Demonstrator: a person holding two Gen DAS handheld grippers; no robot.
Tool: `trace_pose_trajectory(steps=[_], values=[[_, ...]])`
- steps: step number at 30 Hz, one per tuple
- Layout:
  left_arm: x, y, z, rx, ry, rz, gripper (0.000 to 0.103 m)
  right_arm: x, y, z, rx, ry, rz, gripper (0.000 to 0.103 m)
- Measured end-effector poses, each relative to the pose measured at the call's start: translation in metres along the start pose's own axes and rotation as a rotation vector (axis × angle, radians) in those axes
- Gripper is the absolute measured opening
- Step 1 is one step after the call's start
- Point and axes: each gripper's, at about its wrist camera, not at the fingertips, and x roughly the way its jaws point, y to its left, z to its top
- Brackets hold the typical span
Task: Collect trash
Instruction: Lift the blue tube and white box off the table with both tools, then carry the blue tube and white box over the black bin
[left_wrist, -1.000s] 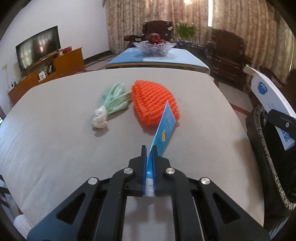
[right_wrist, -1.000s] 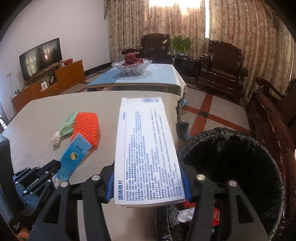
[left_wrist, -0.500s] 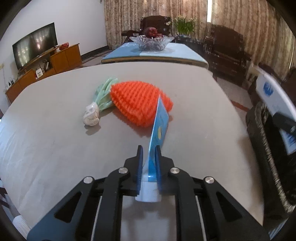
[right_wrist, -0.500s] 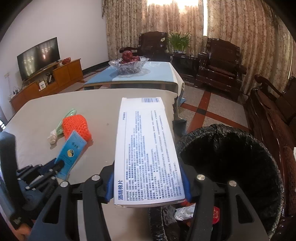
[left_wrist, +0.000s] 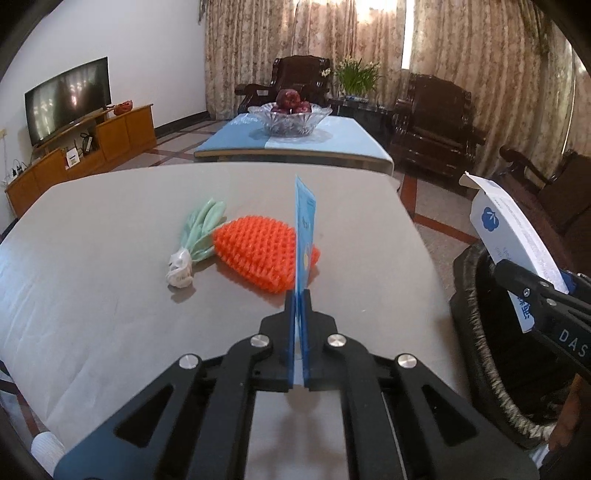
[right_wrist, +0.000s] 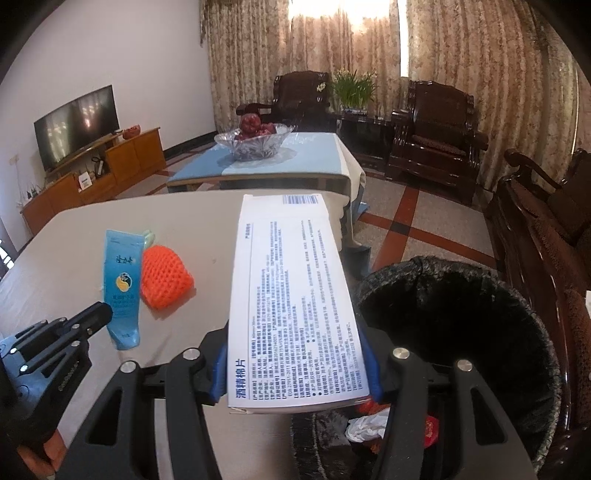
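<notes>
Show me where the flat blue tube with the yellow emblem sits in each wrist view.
Left wrist view: the flat blue tube stands edge-on at centre, clamped in the left tool.
Right wrist view: the tube shows its broad face at lower left, its bottom end beside the left tool's tip.
Shared landmark: the orange knitted carrot lying on the table right behind the tube.

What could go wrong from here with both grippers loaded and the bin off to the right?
The left gripper pinches only the low end of the blue tube, which might pivot or slip. The white box in the right gripper sticks far out and may strike the bin rim. Swinging the tube right could hit the box.
</notes>
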Motion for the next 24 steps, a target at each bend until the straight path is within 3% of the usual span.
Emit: trace_pose_trajectory(steps=[9,24], values=[[-0.041,-0.024,0.016,0.023,-0.075,-0.047,0.002,-0.034,-0.019,0.009,0.025,-0.060,-0.012,0.055],[-0.068,-0.093,0.031,0.116,-0.120,-0.169,0.002,-0.089,-0.083,0.010,0.106,-0.121,-0.093,0.055]])
